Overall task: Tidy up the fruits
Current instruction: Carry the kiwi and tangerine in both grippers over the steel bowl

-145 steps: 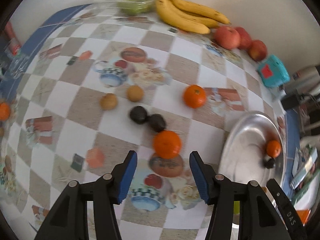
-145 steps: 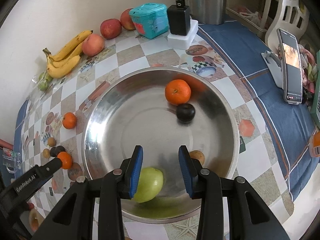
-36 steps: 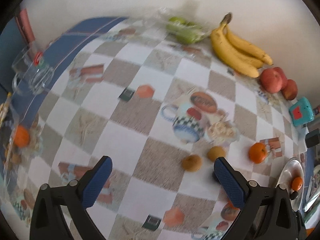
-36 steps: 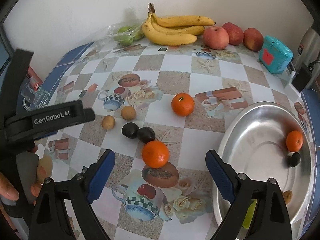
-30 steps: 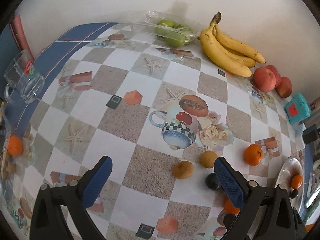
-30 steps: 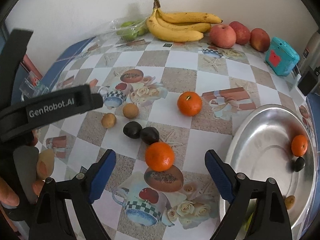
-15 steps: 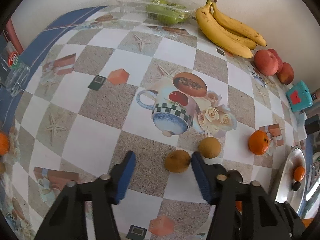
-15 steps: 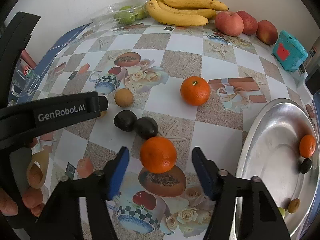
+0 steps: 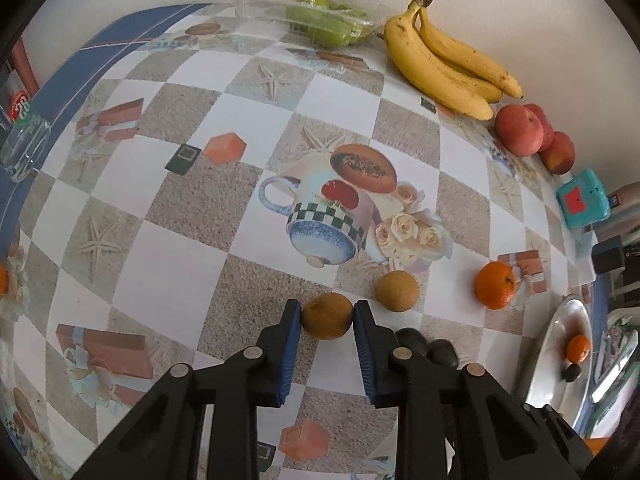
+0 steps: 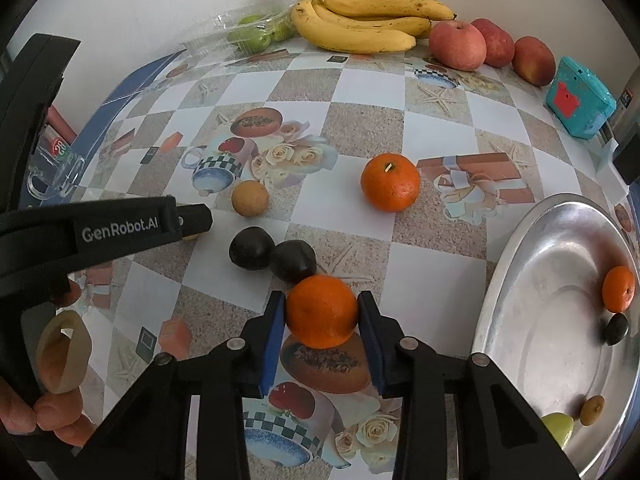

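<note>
Your left tool [image 9: 327, 320] has clamped the small brown oval fruit [image 9: 327, 316] on the checkered bench [image 9: 168, 248], long axis running across the pads. Your right tool [image 10: 322, 320] is closing on the round orange tangerine [image 10: 322, 312], pads at its sides. You're mid-grasp; next, likely lift both and carry them to the shiny metal bowl [image 10: 516, 280] on the right.

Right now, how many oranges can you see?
3. One orange sits between the right tongs, which are closing on it. One orange lies loose on the table. One orange is in the metal bowl. None seem hidden.
</note>
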